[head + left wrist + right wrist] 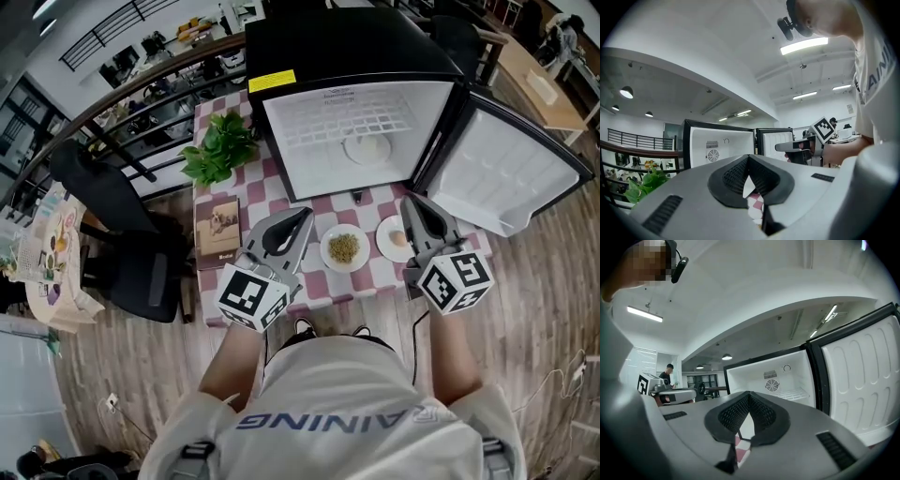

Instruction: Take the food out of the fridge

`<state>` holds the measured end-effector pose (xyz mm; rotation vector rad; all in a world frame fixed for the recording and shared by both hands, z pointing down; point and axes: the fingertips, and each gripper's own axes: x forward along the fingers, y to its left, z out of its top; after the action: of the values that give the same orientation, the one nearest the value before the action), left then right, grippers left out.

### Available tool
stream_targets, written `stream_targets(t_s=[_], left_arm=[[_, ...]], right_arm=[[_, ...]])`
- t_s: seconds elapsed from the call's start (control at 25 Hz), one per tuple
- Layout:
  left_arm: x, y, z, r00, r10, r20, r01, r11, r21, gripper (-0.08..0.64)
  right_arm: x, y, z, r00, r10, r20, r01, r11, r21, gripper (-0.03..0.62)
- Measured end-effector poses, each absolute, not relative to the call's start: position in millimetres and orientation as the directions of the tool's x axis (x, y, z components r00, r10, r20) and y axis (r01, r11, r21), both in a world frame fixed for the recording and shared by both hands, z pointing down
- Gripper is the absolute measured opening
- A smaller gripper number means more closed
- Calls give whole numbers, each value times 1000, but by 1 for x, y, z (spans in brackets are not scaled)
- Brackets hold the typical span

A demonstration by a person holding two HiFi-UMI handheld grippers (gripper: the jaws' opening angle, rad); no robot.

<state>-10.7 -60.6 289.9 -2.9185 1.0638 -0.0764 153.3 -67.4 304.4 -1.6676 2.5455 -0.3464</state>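
Left gripper (304,215) and right gripper (409,201) are held empty, jaws pressed together. The plate (367,148) inside the fridge (347,47) is judged rigid, breakable, slick; its rim should be pinched.

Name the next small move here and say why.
Probably open the jaws of the right gripper and ease it toward the plate inside the fridge. Two plates of food already sit on the checkered table. That one plate remains inside, and both this gripper and the left gripper are shut and empty.
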Motion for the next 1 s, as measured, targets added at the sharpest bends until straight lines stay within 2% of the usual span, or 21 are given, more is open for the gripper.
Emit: stream_targets(t_s=[0.56, 0.8, 0.84, 0.92, 1.0], left_arm=[[-3, -62, 297, 768, -639, 47, -638, -769, -42, 6], [-5, -65, 307, 758, -649, 62, -650, -760, -16, 6], [-5, -66, 309, 757, -650, 63, -651, -759, -12, 6], [-6, -69, 313, 754, -653, 67, -655, -756, -8, 6], [-8, -72, 317, 746, -662, 72, -663, -748, -1, 6]], right_arm=[[169, -75, 336, -396, -912, 111, -880, 342, -329, 20], [175, -100, 379, -388, -899, 204, -839, 253, -482, 23], [176, -107, 387, -392, -894, 216, -822, 235, -519, 29], [176, -123, 404, -410, -885, 223, -770, 204, -604, 113], [178, -139, 417, -421, -884, 205, -697, 170, -697, 155]])
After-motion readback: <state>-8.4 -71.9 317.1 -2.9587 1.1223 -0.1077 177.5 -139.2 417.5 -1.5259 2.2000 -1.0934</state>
